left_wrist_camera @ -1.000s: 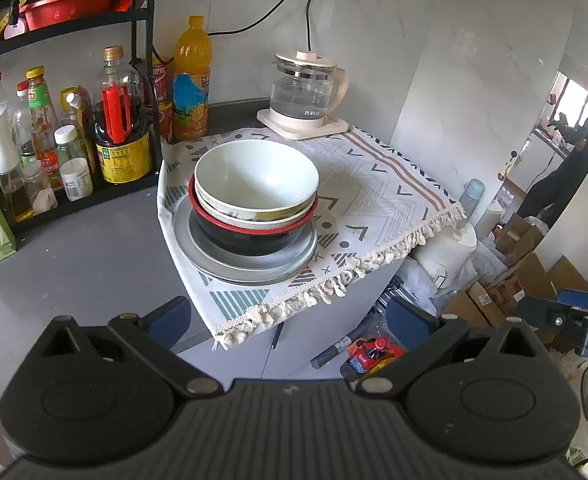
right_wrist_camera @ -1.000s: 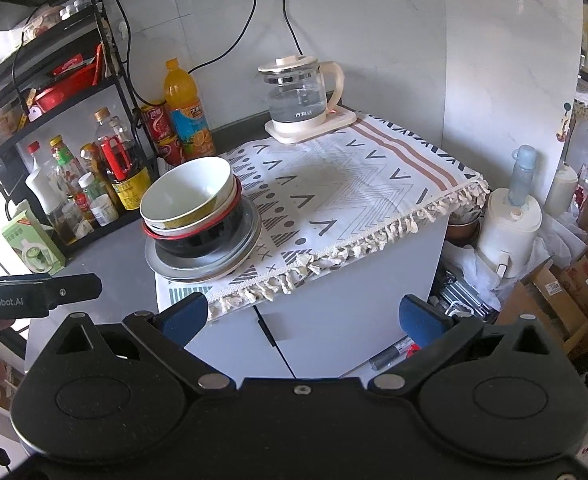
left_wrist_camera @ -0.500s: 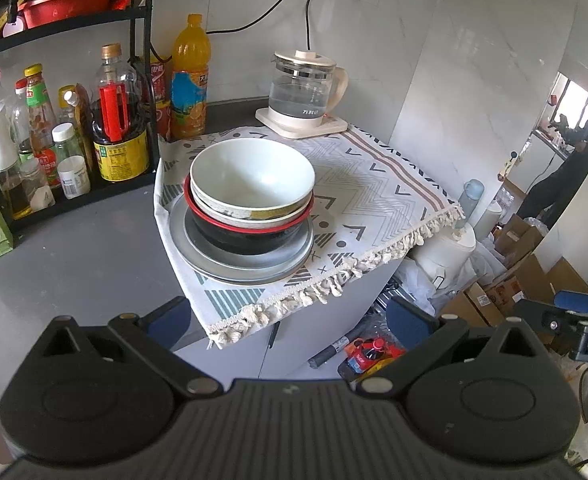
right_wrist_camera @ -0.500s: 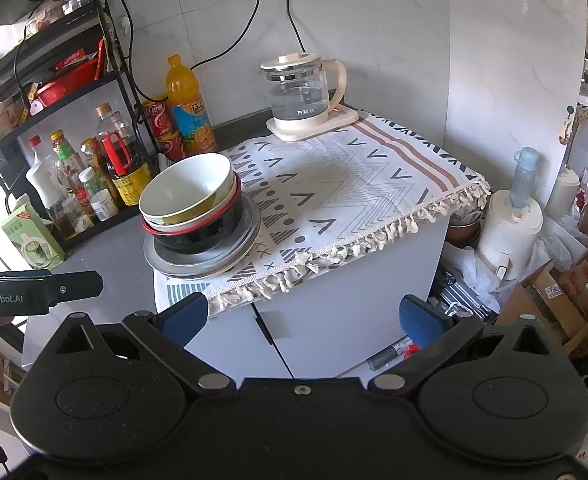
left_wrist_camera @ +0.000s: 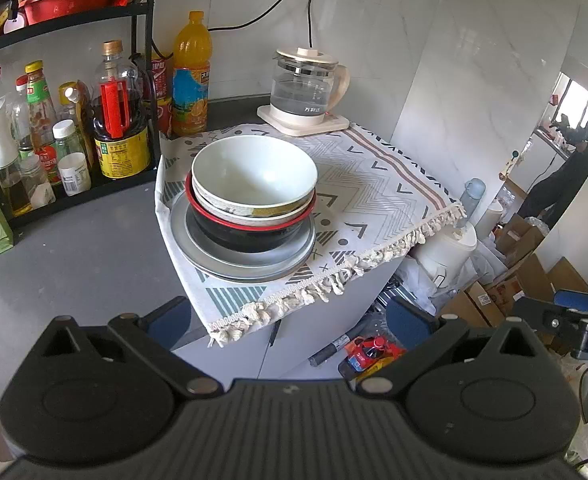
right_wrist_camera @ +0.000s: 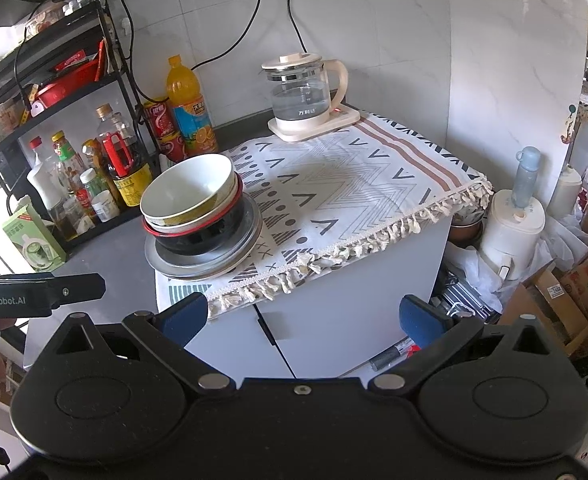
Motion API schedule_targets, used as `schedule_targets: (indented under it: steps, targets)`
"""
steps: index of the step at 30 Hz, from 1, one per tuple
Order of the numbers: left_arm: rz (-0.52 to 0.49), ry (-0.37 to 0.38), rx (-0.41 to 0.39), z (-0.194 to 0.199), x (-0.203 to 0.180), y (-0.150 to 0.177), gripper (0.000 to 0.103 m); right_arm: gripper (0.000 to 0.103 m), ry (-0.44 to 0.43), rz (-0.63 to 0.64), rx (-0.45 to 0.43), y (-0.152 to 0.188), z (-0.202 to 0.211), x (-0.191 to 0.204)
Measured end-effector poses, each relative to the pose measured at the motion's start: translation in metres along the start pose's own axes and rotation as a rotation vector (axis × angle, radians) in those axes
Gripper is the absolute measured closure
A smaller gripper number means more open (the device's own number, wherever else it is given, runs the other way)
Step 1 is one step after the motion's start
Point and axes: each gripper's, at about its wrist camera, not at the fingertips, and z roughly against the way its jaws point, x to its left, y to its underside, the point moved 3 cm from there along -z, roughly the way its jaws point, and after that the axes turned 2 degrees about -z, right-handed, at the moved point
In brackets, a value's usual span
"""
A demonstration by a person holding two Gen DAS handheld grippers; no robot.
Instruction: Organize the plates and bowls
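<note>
Bowls (left_wrist_camera: 253, 184) on plate (left_wrist_camera: 241, 258) near tablecloth (left_wrist_camera: 374, 200) corner, open cloth alongside.

In the left wrist view the stack of bowls (left_wrist_camera: 253, 200) sits slightly further left and higher than a second ago, and the fringed cloth (left_wrist_camera: 374, 184) shows more of its front edge. In the right wrist view the same stack (right_wrist_camera: 201, 220) has drifted a little to the right and the kettle (right_wrist_camera: 304, 94) likewise. Nothing on the surface (left_wrist_camera: 85, 240) itself has moved; only both viewpoints have shifted.
</note>
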Motion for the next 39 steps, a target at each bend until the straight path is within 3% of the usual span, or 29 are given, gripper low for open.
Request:
schedule_targets:
  steps: [39]
  targets:
    - [-0.006,-0.02,0.009,-0.0079,-0.0071,-0.0051,0.0,0.0,-0.015,0.0,0.004,-0.0062,-0.0066,0.0018]
